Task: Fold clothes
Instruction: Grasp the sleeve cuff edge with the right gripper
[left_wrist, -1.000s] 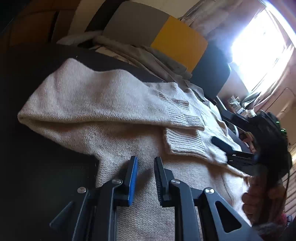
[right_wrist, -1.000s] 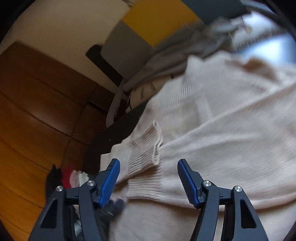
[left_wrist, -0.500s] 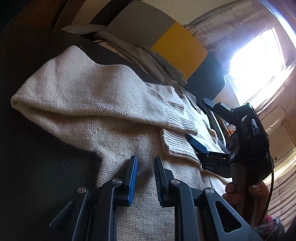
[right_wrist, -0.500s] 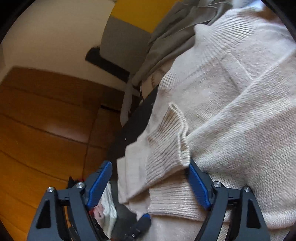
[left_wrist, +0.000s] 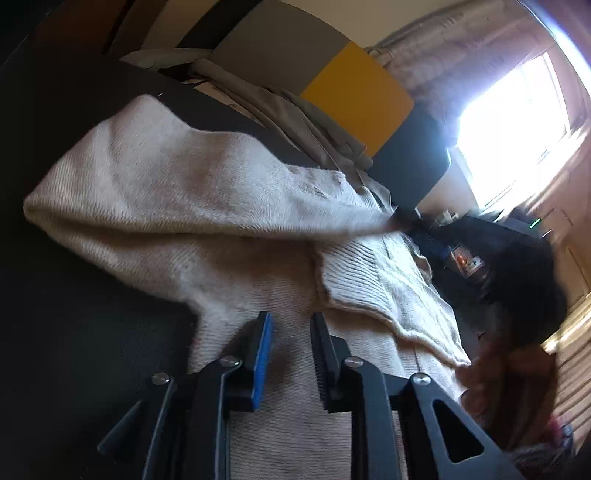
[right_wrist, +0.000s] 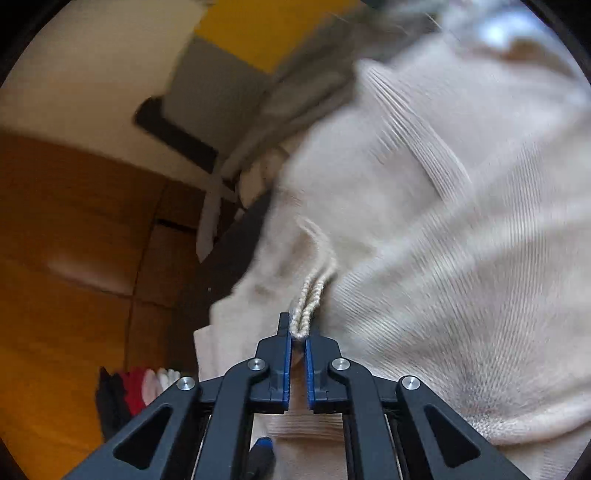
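My right gripper (right_wrist: 298, 341) has its fingers closed on the ribbed cuff (right_wrist: 308, 302) of the beige sweater (left_wrist: 192, 199), one sleeve drawn up off the body. My left gripper (left_wrist: 290, 332) rests on the sweater's lower body, fingers slightly apart, gripping nothing. The sweater lies across a dark surface (left_wrist: 74, 325); grey clothes (left_wrist: 295, 122) sit just beyond it.

A yellow-and-grey panel (left_wrist: 332, 77) stands behind grey garments (left_wrist: 295, 122); a bright window (left_wrist: 517, 122) glares.
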